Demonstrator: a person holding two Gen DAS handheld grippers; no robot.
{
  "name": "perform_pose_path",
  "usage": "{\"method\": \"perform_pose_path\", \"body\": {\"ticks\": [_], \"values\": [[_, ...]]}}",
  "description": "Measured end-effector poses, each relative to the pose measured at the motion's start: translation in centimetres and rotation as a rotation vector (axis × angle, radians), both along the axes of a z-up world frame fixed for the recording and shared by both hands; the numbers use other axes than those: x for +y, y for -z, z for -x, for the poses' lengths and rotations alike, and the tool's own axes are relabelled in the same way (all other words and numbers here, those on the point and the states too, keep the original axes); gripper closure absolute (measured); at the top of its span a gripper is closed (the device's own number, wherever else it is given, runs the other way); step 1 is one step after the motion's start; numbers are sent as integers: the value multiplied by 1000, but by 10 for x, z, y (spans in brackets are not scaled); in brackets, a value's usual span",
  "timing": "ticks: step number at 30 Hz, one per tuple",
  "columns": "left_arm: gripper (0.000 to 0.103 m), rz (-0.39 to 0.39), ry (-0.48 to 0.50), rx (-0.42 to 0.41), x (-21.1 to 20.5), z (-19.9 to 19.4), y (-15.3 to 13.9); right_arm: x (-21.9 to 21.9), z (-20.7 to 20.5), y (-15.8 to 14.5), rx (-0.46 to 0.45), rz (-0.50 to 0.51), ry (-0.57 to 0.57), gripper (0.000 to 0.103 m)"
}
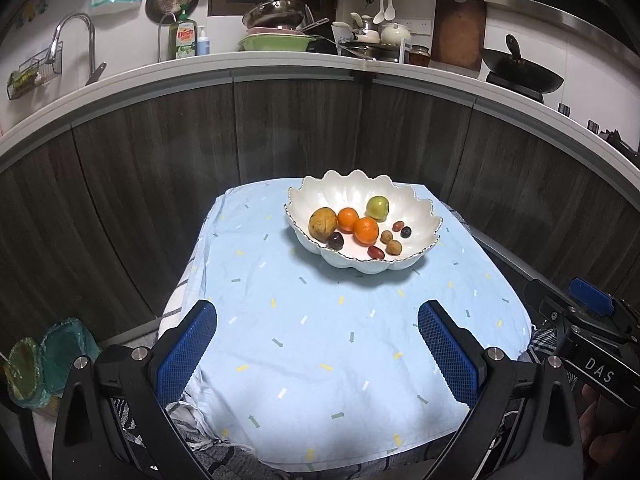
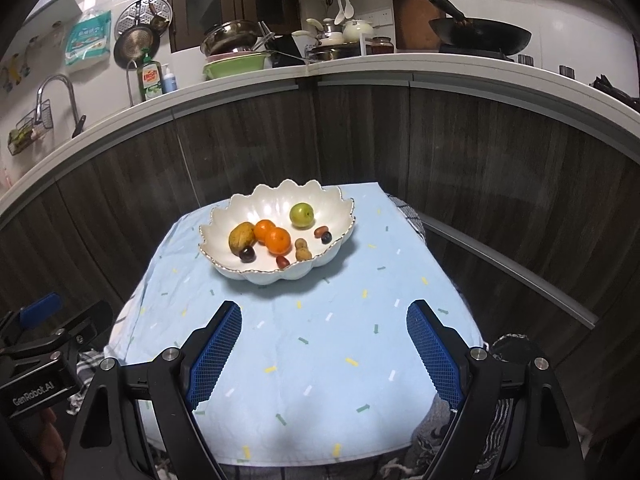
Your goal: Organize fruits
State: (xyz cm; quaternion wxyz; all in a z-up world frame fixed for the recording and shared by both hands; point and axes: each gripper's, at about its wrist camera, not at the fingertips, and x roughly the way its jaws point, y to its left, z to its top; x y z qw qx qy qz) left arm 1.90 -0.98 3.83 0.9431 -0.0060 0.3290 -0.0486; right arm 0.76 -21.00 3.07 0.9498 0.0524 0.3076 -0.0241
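Observation:
A white scalloped bowl (image 1: 424, 216) (image 2: 224, 216) stands at the far side of a small table under a light blue cloth (image 1: 320, 340) (image 2: 320, 340). In it lie a brown pear (image 1: 322, 224) (image 2: 241, 236), two oranges (image 1: 366, 230) (image 2: 278, 240), a green apple (image 1: 378, 208) (image 2: 301, 214), a dark plum (image 1: 335, 241) (image 2: 247, 255) and several small fruits (image 1: 392, 242) (image 2: 302, 251). My left gripper (image 1: 318, 314) is open and empty, above the cloth's near part. My right gripper (image 2: 324, 314) is open and empty, likewise short of the bowl.
Dark wood cabinet fronts (image 1: 296, 128) rise right behind the table, under a white counter (image 1: 280, 60) with dishes, a wok (image 1: 520, 72) and a sink tap (image 1: 72, 36). Green covered bowls (image 1: 44, 364) sit low at the left. The other gripper's body shows at each view's edge (image 1: 592, 332) (image 2: 44, 356).

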Motion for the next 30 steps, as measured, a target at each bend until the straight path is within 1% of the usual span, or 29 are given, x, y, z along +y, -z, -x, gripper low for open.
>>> {"method": "perform_pose_path", "body": {"ticks": [30], "values": [[1,-4,-2,-5,1,0,1,-4,-2,0,-3,-5,1,18]]}}
